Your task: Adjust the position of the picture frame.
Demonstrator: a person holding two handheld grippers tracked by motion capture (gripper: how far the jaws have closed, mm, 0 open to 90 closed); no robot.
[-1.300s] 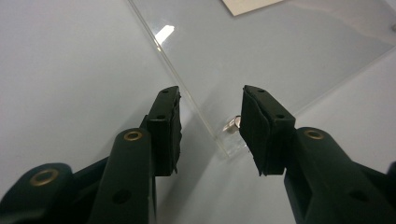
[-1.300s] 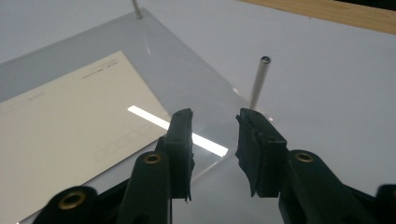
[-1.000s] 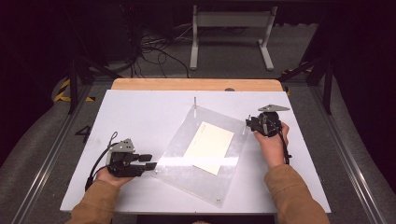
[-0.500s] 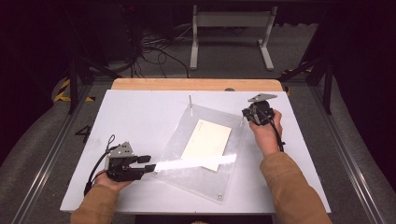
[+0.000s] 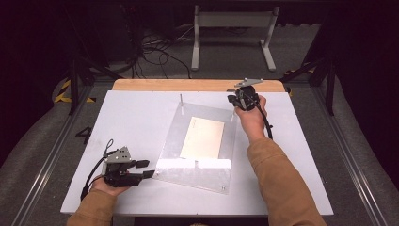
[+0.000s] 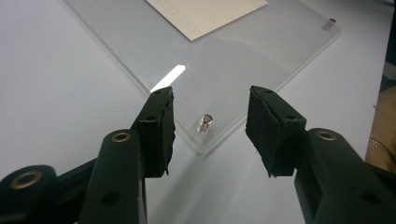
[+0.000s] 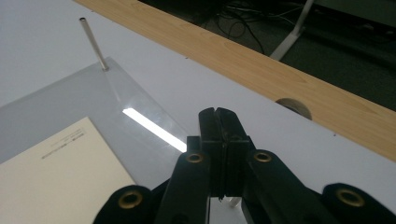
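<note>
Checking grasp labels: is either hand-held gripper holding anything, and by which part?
Left hand-held gripper: nothing; its open jaws flank the clear plate's corner. Right hand-held gripper: shut above a corner post; a grip cannot be told.

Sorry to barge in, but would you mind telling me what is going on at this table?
A person works on a clear acrylic sheet with a cream paper card lying on it. The left gripper, jaws open, faces the sheet's near corner and its small metal post. The right gripper has just closed at the far corner; what it pinches is hidden.
</note>
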